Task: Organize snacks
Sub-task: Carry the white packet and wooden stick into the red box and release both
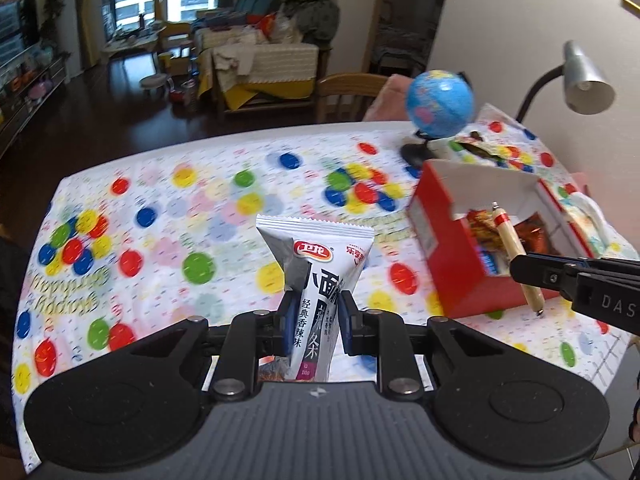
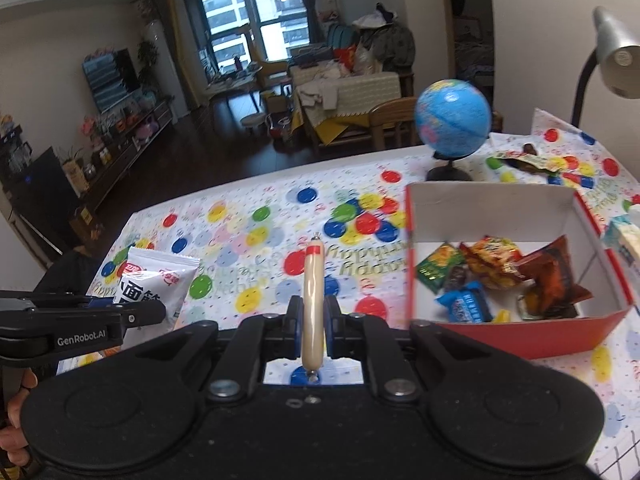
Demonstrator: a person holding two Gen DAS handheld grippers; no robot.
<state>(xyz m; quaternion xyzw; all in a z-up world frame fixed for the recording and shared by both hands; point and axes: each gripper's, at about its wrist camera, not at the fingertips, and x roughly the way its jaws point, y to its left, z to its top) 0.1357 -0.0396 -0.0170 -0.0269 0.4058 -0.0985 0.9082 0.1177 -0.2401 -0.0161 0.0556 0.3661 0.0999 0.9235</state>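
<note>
My left gripper (image 1: 314, 312) is shut on a white snack packet (image 1: 320, 268) with Chinese print and holds it upright above the table. The packet also shows in the right wrist view (image 2: 156, 284), with the left gripper (image 2: 120, 316) at the far left. My right gripper (image 2: 312, 320) is shut on a pale sausage stick (image 2: 312, 300) with a red band, held above the cloth. It shows in the left wrist view (image 1: 516, 256) by the red box (image 1: 452, 248). The red box (image 2: 520, 332) holds several wrapped snacks (image 2: 496, 264).
A blue globe (image 2: 452, 118) on a black stand sits behind the box. A grey desk lamp (image 2: 616, 60) stands at the far right. An opened wrapper (image 2: 524, 160) lies on the balloon-print tablecloth (image 2: 260, 216) behind the box. A wooden chair (image 1: 352, 88) stands past the far edge.
</note>
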